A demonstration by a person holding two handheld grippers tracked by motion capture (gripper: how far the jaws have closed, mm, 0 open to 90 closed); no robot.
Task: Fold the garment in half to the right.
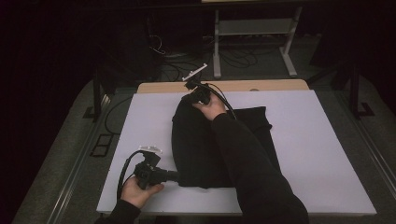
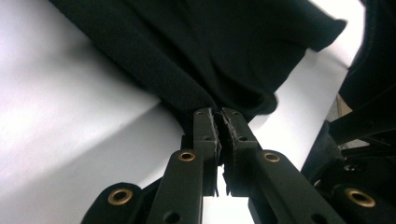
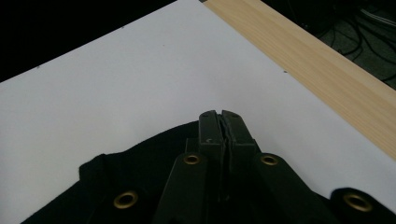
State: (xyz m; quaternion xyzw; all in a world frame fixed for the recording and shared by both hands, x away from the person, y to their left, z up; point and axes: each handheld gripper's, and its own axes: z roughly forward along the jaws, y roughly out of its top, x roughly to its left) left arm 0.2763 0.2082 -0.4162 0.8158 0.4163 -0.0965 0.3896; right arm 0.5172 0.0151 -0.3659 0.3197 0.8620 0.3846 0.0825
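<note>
Left gripper (image 1: 175, 176): held in the person's left hand (image 1: 136, 192) at the near left part of the white board (image 1: 327, 154), jaws pointing level toward the black garment (image 1: 196, 149). Jaws clamped on the garment's near left corner; in the left gripper view the fabric (image 2: 196, 51) bunches into folds right at the tips (image 2: 219, 122) and fans out beyond them. Cable loops off its rear toward the person.

Right gripper (image 1: 192, 95): held in the right hand (image 1: 212, 108), at the garment's far edge, well apart from the left gripper and farther across the board. In the right gripper view its tips (image 3: 219, 126) meet, pinched together, with black cloth (image 3: 140, 172) lying under and behind the jaws; whether fabric sits between the pads cannot be told from that view. Ahead of these tips: bare white board (image 3: 116, 84), then a pale wooden table edge (image 3: 308, 65).

Black garment: spread flat between the two grippers, on the middle of the board, one sleeve-like part reaching out to the right of the right forearm (image 1: 252, 158), which lies across it.

Beyond the right gripper: floor cables (image 1: 233, 58) and a grey metal frame (image 1: 254, 30).
</note>
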